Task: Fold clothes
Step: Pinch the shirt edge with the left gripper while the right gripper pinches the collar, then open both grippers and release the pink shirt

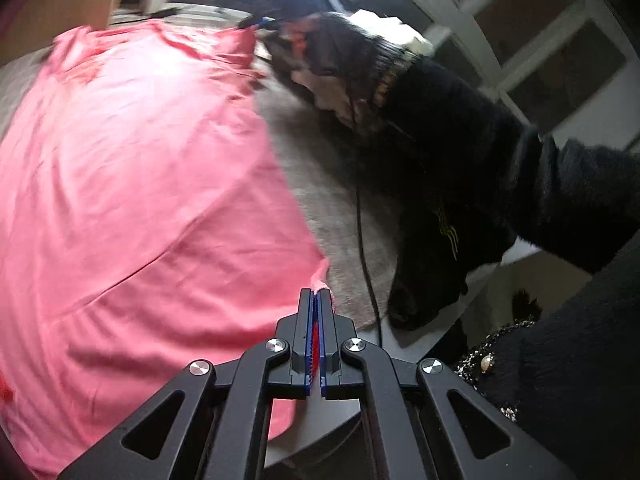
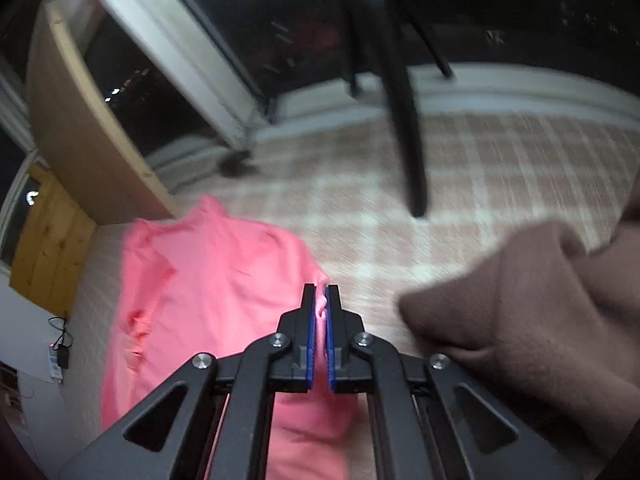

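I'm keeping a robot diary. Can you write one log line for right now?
step: fold pink shirt | left claw: shut on shirt edge | right claw: shut on shirt edge | nearby: brown cloth

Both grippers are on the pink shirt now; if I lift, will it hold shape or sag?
Likely sag: the pink shirt lies thin and creased. It probably weighs little, so the left gripper and right gripper, each pinching an edge, should hold unless the small bite slips.

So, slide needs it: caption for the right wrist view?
Right gripper shut on the pink shirt, brown cloth beside it.
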A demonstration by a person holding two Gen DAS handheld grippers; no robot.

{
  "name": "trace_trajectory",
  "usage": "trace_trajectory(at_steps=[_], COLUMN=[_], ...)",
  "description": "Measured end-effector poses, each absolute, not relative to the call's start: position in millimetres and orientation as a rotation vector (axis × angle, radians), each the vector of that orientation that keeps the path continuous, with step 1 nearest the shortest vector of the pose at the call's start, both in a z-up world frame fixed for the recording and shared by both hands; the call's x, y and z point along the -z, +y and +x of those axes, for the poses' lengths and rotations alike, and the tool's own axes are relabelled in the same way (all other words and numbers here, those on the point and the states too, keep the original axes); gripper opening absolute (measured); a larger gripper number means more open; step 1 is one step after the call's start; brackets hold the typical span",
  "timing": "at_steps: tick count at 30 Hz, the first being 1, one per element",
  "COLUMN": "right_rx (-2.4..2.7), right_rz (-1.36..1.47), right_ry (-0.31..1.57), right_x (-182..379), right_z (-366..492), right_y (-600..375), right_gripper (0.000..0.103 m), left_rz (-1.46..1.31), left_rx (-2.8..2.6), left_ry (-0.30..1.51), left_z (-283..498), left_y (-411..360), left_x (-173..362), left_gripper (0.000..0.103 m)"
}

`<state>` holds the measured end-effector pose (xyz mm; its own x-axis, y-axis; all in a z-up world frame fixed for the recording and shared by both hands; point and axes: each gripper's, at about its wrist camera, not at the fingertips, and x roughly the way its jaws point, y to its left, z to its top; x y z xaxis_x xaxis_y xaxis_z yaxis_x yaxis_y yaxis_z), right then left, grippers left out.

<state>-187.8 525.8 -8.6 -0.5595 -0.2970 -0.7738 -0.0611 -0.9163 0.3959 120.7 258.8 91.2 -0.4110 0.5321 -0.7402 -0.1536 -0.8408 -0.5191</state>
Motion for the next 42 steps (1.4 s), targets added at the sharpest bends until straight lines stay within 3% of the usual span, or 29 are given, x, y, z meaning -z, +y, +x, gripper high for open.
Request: trace_trajectory(at_steps=[7,13,16,18,19,20,21,23,30,37,40,41,42], right_rx=[2.594,2.463,2.346,2.363,2.376,2.389,2.4,2.399,2.425,2.442,2.428,2.423,2.419], right_rz=[1.277,1.457,1.603,1.587,1.55,1.513,1.481,1.439,1.473,1.558,1.574,1.577,1.579], right_ry=[-0.381,-0.186,0.003,0.101,0.097,0.093,0.086,0.042,-0.062,-0.226,-0.23,-0.222,-0.213], right_x=[-48,-16,5,-4,-15,-26,-36,-56,-70,-32,-20,-18,-17], right_z=[-223,-278,-287,-277,-267,-258,-248,-227,-170,-161,-165,-166,-167], right_y=[443,343,298,288,293,298,304,323,405,451,447,445,442], right_gripper=[0.004,0.005,0.007,0.016,0.026,0.034,0.035,0.035,0.035,0.035,0.035,0.035,0.035], left_rz=[-1.406,-1.474,-1.508,-1.524,-1.523,-1.523,-1.526,-1.548,-1.605,-1.592,-1.603,-1.6,-1.603], left_rx=[-2.417,-2.473,-2.428,-2.427,-2.415,-2.406,-2.411,-2.415,-2.319,-2.278,-2.294,-2.301,-2.309], left_ry=[-0.743,-0.867,-0.911,-0.85,-0.81,-0.769,-0.721,-0.622,-0.344,-0.275,-0.288,-0.309,-0.324], left_z=[163,190,191,185,180,175,170,155,118,116,115,115,116], left_y=[199,168,162,169,173,176,178,184,208,233,233,231,230], left_x=[-82,-63,-53,-54,-56,-58,-59,-58,-44,-38,-36,-36,-36], left_gripper=[0.0,0.0,0.0,0.0,0.005,0.018,0.036,0.047,0.046,0.042,0.018,0.004,0.004])
